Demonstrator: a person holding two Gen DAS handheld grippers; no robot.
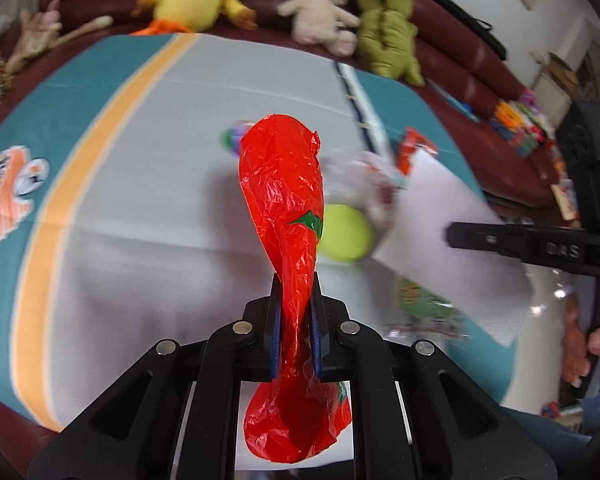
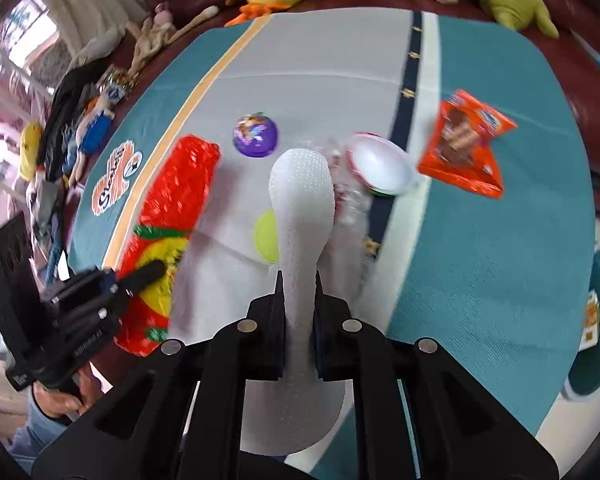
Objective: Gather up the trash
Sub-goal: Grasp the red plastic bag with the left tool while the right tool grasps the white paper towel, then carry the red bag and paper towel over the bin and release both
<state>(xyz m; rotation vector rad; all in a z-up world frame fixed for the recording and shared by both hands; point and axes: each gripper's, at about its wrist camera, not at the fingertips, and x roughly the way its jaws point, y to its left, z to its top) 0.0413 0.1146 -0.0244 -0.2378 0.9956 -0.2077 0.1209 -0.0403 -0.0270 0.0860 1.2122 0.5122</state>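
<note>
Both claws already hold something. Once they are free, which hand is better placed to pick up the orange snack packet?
Probably the right. The orange snack packet lies to the right of the right claw, which holds the paper towel. The left claw, holding the red bag, would have to cross over.

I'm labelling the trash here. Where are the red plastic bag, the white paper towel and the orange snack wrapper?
Red plastic bag (image 1: 284,184): left wrist view, upper bulge.
White paper towel (image 2: 302,196): right wrist view, upper bulge.
Orange snack wrapper (image 2: 466,142): right wrist view, centre.
</note>
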